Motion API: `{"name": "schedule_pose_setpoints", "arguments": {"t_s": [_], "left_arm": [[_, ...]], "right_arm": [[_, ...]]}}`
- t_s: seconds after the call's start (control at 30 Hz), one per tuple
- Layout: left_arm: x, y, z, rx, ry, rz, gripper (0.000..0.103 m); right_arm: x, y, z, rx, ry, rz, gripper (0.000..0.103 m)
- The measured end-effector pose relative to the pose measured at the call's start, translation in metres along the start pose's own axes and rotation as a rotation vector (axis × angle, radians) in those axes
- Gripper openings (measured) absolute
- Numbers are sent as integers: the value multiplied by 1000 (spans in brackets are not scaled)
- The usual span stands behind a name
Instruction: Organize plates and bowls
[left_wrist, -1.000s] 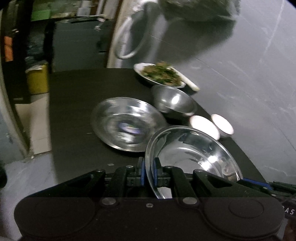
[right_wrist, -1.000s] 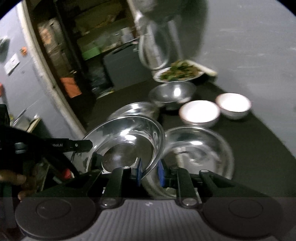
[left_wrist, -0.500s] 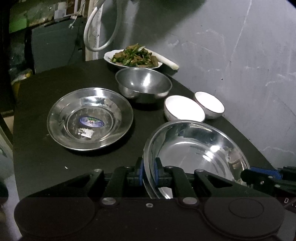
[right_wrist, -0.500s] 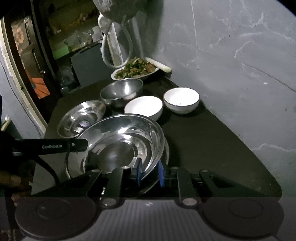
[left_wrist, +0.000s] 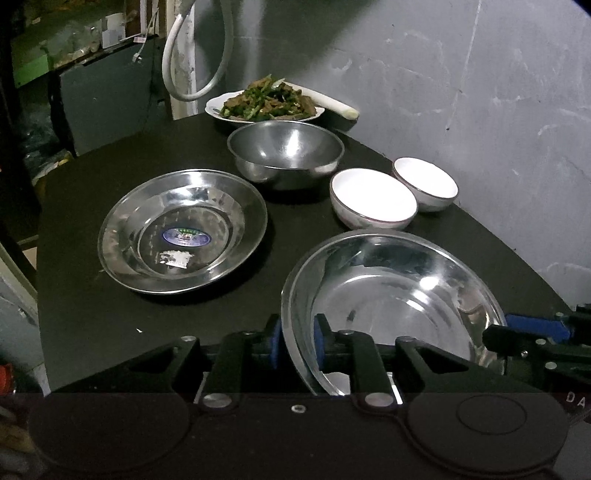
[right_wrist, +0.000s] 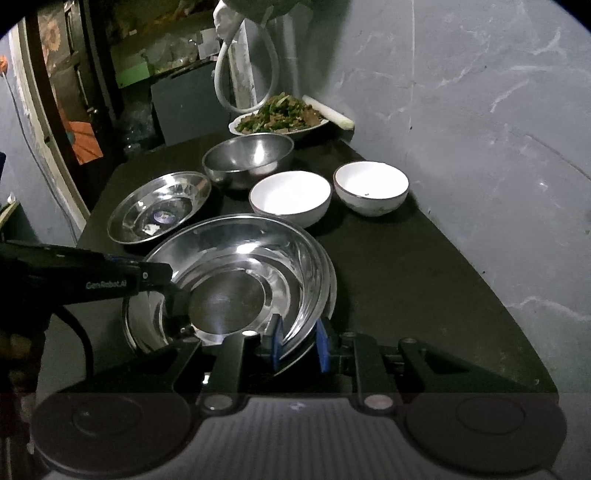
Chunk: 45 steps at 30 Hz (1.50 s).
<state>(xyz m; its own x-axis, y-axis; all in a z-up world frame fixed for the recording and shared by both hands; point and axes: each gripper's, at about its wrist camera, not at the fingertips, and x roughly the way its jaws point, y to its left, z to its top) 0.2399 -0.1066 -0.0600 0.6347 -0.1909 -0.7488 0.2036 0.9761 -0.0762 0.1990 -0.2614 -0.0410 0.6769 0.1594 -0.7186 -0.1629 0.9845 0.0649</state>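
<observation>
Showing both grippers pinched onto steel dishes at the lower centre of each view. The left gripper (left_wrist: 297, 341) has its blue pads closed narrowly across the near rim of a wide steel plate (left_wrist: 391, 295), which fills the lower right of the left wrist view. In the right wrist view the right gripper (right_wrist: 298, 341) is closed likewise on the rim of a steel plate (right_wrist: 236, 280) that appears nested over another rim showing at its right side; whether the two grippers hold the same dish or two stacked ones cannot be told. The left gripper's body enters that view from the middle left.

Handling, as judged: thin polished steel is probably light and stiff, yet slippery under a rim pinch, so a plate may swing or slide between the pads if tilted; the rim is the only practical hold. The two white bowls (left_wrist: 373, 201) (left_wrist: 424, 182), in the centre right of the left wrist view and close beside one another, look ceramic and chip-prone.

A second steel plate (left_wrist: 183, 230), bearing a label, lies at centre left, a steel bowl (left_wrist: 286, 151) above centre, and a dish of greens (left_wrist: 264, 105) beyond it.

The black table (left_wrist: 110, 325) ends at a curved edge at the left and meets the grey wall (left_wrist: 480, 92) at the right. Open tabletop remains at lower left; the bowls crowd the wall side.
</observation>
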Motion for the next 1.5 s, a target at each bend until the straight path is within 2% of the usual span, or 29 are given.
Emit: {"name": "schedule_pose_setpoints", "arguments": {"t_s": [0.1,0.17,0.23,0.27,0.33,0.43,0.47,0.53,0.63,0.7,0.8,1.07,1.23,1.5], "left_arm": [[0,-2,-1,4,0,-5,25],[-1,-1,-2,5,-4,-8,34],[-2,0,-1,2,-12,-5,49],[-4,0,-1,-1,-17,-2,52],[-7,4,-1,-11,-26,6,64],[-15,13,-1,-35,-40,29,79],[-19,18,-1,-48,-46,38,81],[-25,31,-2,-78,-57,58,86],[-33,53,-1,-118,-77,100,95],[-37,69,-1,-139,-98,132,100],[-41,92,0,-166,-114,169,100],[-33,147,19,-234,-148,201,102],[-15,170,33,-273,-145,179,102],[13,187,46,-276,-122,130,102]], "right_arm": [[1,1,1,-10,3,-3,27],[2,2,0,-17,3,-1,30],[2,4,-1,-22,3,3,35],[1,4,-1,-24,-2,9,36],[0,7,-1,-34,-10,17,42],[-2,12,-1,-43,-19,18,56],[-3,13,-1,-42,-21,18,59],[-5,15,-1,-33,-28,15,73],[-7,20,1,-16,-49,23,86],[-8,26,4,-15,-67,37,91],[-8,40,9,-40,-101,40,101],[10,84,36,-132,-133,102,103],[32,103,62,-133,-127,146,103],[76,126,89,-165,-96,131,103]]}}
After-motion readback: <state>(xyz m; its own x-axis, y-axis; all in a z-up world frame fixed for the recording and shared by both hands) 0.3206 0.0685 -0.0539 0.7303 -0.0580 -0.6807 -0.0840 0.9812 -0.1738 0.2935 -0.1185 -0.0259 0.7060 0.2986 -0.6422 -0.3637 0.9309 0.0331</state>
